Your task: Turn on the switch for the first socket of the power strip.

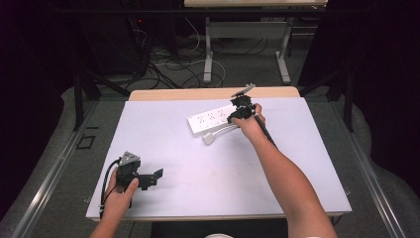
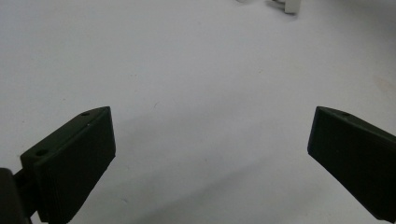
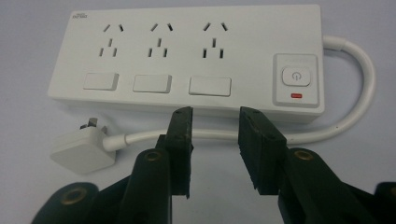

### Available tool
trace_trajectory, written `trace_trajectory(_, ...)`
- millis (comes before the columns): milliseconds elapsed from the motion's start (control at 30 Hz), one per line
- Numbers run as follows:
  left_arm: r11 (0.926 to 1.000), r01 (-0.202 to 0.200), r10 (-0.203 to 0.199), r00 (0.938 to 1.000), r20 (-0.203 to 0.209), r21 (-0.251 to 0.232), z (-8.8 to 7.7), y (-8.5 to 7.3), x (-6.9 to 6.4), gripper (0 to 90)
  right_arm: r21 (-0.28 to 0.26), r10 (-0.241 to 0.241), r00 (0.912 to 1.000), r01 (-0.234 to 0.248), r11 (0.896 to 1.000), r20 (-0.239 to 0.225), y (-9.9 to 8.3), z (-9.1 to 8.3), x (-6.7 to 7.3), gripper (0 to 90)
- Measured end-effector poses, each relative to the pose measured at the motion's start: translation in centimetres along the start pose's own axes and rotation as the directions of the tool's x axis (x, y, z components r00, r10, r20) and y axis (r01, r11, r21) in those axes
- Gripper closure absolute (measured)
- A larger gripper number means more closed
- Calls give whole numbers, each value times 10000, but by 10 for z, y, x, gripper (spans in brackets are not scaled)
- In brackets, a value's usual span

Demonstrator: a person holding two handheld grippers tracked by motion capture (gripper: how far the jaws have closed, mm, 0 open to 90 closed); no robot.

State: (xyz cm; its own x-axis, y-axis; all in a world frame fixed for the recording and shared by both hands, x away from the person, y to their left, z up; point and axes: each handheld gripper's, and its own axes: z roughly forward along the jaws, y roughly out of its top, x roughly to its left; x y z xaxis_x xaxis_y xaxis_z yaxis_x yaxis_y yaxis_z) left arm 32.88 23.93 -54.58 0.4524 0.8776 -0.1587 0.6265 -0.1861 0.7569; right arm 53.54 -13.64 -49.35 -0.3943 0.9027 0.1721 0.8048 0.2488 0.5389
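Right gripper (image 3: 212, 140), jaws narrowly parted astride the white cord (image 3: 210, 135), apparently not pinching it, beside the power strip (image 3: 187, 56) at the table's (image 1: 223, 168) far middle. Left gripper (image 2: 210, 154) wide, empty.

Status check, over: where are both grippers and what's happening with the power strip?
Right gripper open, jaws either side of the strip's cable. Left gripper open, idle. Power strip flat, plug loose beside it. Nothing blocking.
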Motion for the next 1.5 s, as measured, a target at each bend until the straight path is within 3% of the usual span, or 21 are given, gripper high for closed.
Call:
trace_trajectory(33, 10000, -44, 44, 10000, -4, -5, 0, 0, 0, 7, -176, -194, 9997, 191, 9997, -140, -1, -1, -1, 627)
trace_trajectory(167, 10000, -60, 60, 10000, 16, 34, 0, 0, 0, 7, -43, -84, 9998, 83, 10000, -192, -1, -11, -1, 588)
trace_trajectory(267, 10000, -88, 88, 10000, 20, 45, 0, 1, 0, 7, -123, -325, 9993, 323, 9994, -204, -2, -17, -3, 564)
trace_trajectory(300, 9999, -93, 93, 10000, 21, 47, 0, 1, 0, 7, -100, -113, 9995, 110, 9999, -283, -2, -20, -2, 552)
trace_trajectory(400, 10000, -72, 72, 10000, 11, 32, 0, 1, 0, 6, -348, -337, 9986, 323, 9989, -414, -4, -26, -3, 523)
trace_trajectory(700, 10000, -61, 61, 10000, 66, 77, 0, 1, -1, 7, -312, -765, 9939, 742, 9968, -793, -15, -45, 0, 449)
trace_trajectory(733, 10000, -80, 80, 10000, 49, 41, 1, 1, -1, 7, -204, -966, 9920, 953, 9952, -807, -16, -48, -1, 439)
trace_trajectory(767, 10000, -78, 78, 10000, 44, 43, 1, 1, -1, 7, -424, -902, 9911, 863, 9954, -983, -18, -48, 0, 429)
trace_trajectory(900, 10000, -30, 30, 10000, -33, -13, 1, 1, -2, 7, -296, -1094, 9908, 1074, 9938, -802, -25, -56, 0, 403)
trace_trajectory(1033, 9999, -111, 111, 9999, -54, 29, 1, 1, -2, 6, -329, -1386, 9862, 1361, 9901, -909, -32, -61, -1, 366)
trace_trajectory(1133, 9999, -111, 111, 9999, -53, 36, 1, 1, -2, 7, -362, -1428, 9847, 1398, 9895, -999, -37, -66, -1, 353)
trace_trajectory(1400, 9999, -64, 64, 10000, 41, 83, 1, 1, -3, 7, -673, -1061, 9870, 985, 9929, -1211, -53, -79, -7, 165)
trace_trajectory(1500, 9999, -62, 61, 10000, 47, 99, 1, 1, -3, 7, -883, -1091, 9853, 980, 9913, -1316, -60, -86, -10, 145)
